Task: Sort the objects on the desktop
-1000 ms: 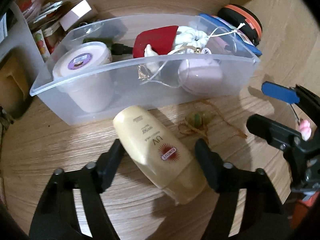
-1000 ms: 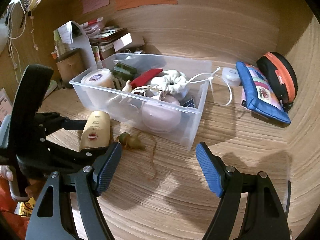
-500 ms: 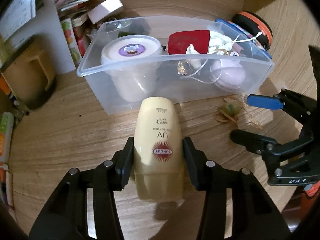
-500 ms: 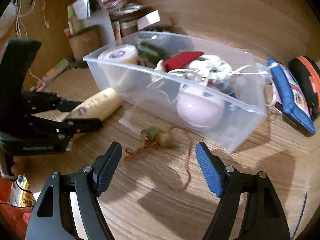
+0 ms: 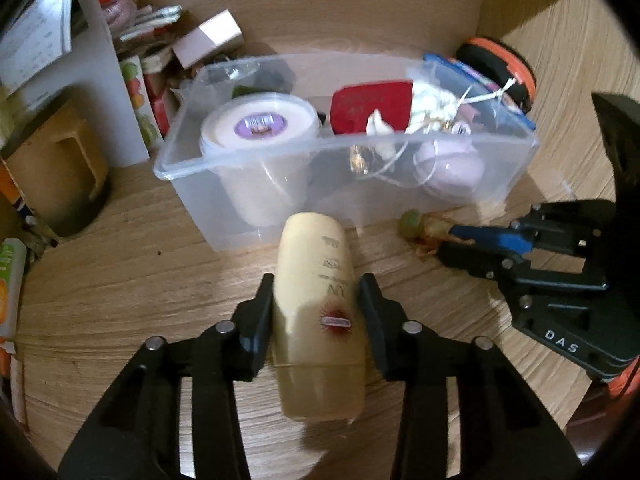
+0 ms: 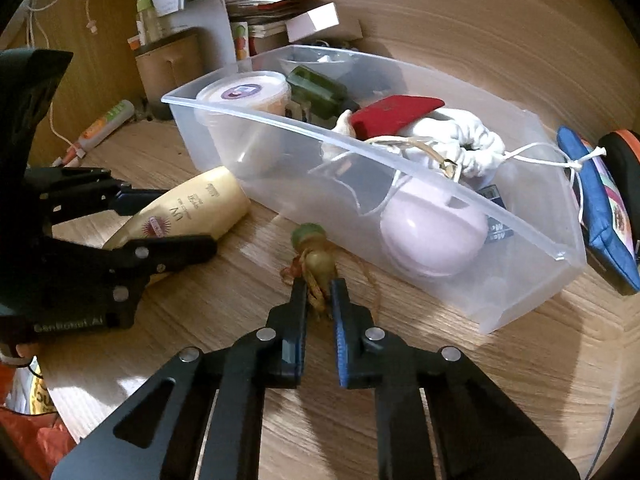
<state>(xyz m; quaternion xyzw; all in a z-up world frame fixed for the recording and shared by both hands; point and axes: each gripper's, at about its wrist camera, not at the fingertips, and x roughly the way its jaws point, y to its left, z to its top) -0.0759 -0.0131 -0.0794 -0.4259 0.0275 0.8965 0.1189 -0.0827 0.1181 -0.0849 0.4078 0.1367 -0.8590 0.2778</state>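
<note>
My left gripper [image 5: 316,296] is shut on a cream sunscreen tube [image 5: 316,304] that points at the clear plastic bin [image 5: 512,176]; the tube also shows in the right wrist view [image 6: 192,208]. My right gripper [image 6: 319,292] is shut on a green-beaded cord charm [image 6: 316,260] lying on the wooden desk just in front of the bin [image 6: 520,288]. The bin holds a white round tub [image 5: 260,128], a red case [image 5: 372,104], white cords and a lilac round object [image 6: 432,236].
A blue pouch [image 6: 600,208] and an orange-rimmed black case [image 5: 504,68] lie right of the bin. A brown holder [image 5: 56,176], a white stand and stacked papers and boxes [image 5: 208,40] crowd the back left. A tube [image 6: 104,124] lies at the left.
My left gripper has closed on the sunscreen tube and the tube has turned to point at the bin. My right gripper has moved forward to the beaded charm and shut on its cord.
</note>
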